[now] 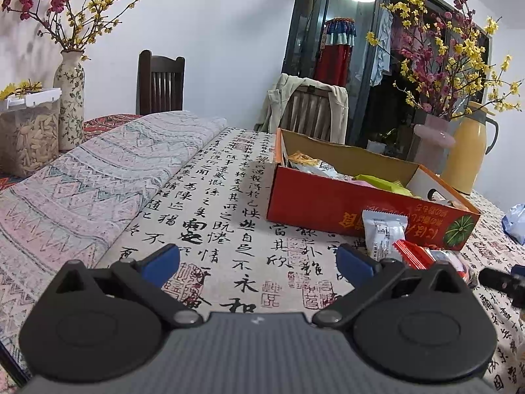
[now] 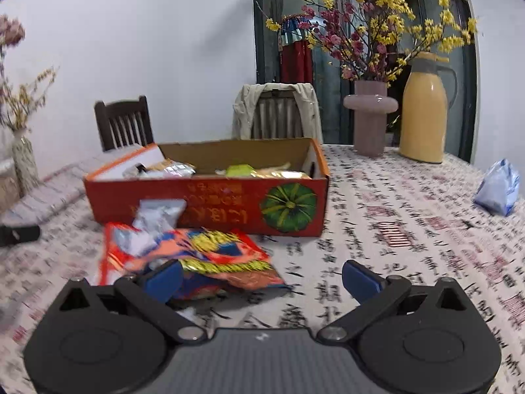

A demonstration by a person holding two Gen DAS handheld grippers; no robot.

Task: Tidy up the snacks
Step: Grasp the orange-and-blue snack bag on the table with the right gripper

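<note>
Both grippers' fingers spread wide, empty: right gripper (image 2: pixel 261 279) with snack packets (image 2: pixel 210 256) at its left finger (image 2: pixel 164 280); left gripper (image 1: pixel 257 262) with packets at lower right, before the box (image 1: pixel 328 203).

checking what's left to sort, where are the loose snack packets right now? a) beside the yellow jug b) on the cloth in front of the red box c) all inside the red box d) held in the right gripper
b: the loose snack packets lie on the tablecloth in front of the red box, and the right gripper is open, holding nothing.

Red carton (image 2: pixel 210 203) with green pumpkin print; cream tablecloth (image 2: pixel 393 229) in black calligraphy; yellow flask (image 2: pixel 425 111).
</note>
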